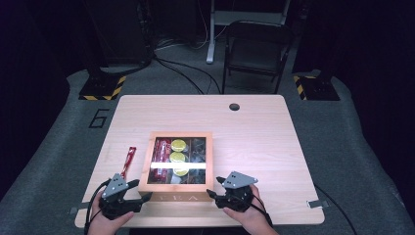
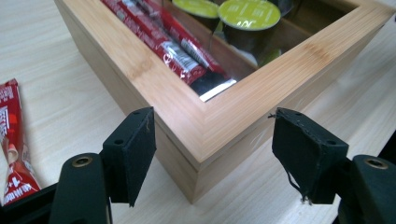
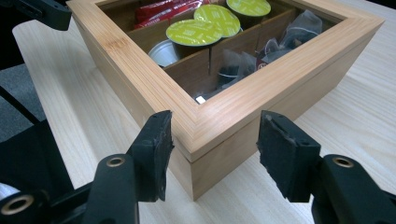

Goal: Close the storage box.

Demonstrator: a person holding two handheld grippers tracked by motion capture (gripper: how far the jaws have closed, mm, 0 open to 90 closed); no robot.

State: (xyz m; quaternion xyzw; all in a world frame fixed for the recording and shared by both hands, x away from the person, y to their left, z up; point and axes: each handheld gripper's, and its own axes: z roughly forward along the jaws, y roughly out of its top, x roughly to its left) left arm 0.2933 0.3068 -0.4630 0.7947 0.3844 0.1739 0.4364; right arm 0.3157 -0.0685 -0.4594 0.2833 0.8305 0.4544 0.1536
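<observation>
While the person's hands are resting at the near edge of the table (image 1: 274, 127), the high view is showing the left gripper (image 1: 139, 192) and the right gripper (image 1: 214, 192) flanking the front corners of a wooden tea box (image 1: 176, 186) with its glass-paned lid shut; a red sachet (image 1: 128, 161) is lying just left of it. Along the left gripper view, the jaws are standing spread around the box's near corner (image 2: 205, 140), neither pad pressing it, the sachet (image 2: 14, 140) lying apart. Along the right gripper view, the jaws are likewise standing apart astride the other corner (image 3: 210, 135), green capsules (image 3: 194, 31) showing under the glass.
</observation>
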